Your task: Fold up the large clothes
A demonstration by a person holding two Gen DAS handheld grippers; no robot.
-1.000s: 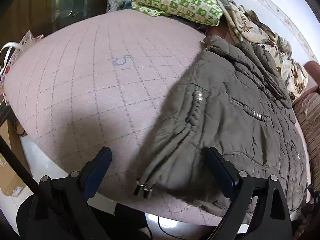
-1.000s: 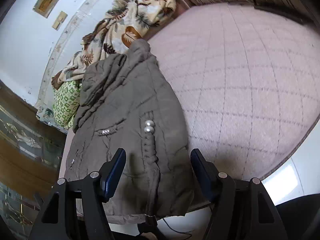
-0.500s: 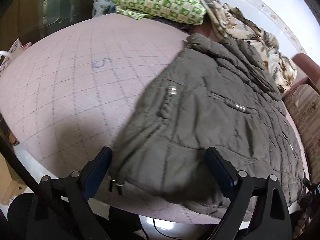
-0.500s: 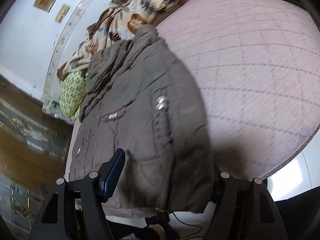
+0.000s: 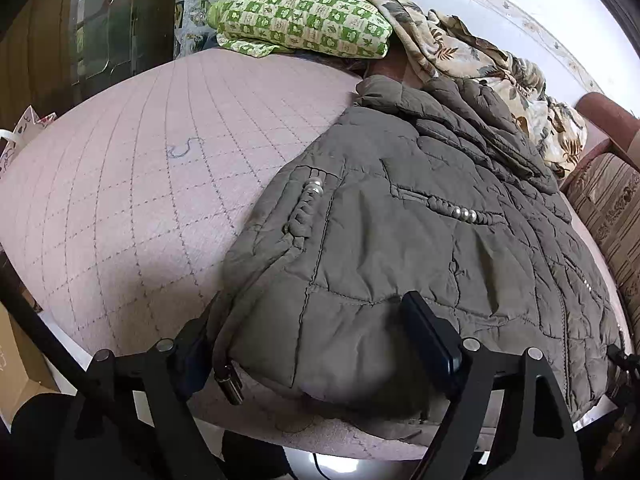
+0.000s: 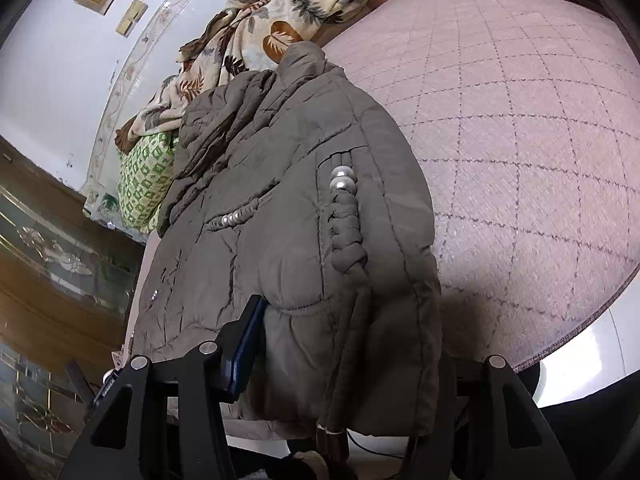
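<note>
An olive quilted jacket (image 5: pixel 420 232) with pearl trims lies on a pink quilted bed (image 5: pixel 132 184), collar toward the far wall. My left gripper (image 5: pixel 316 344) is open, and the jacket's bottom hem fills the space between its fingers. A drawstring end (image 5: pixel 228 384) hangs by the left finger. In the right wrist view the same jacket (image 6: pixel 288 216) lies ahead, and my right gripper (image 6: pixel 344 344) is open around another part of the bottom hem. Its right finger is hidden behind the fabric.
A green checked folded cloth (image 5: pixel 304 16) and a leaf-print blanket (image 5: pixel 492 60) are piled at the head of the bed. A striped sofa arm (image 5: pixel 608 208) stands at the right. The bed's front edge (image 6: pixel 592 320) is close to both grippers. A cardboard box (image 5: pixel 16 364) sits on the floor at the left.
Both grippers have moved forward onto the jacket's bottom hem. The hem now sits between the fingers of each gripper, where before it lay ahead of them.
</note>
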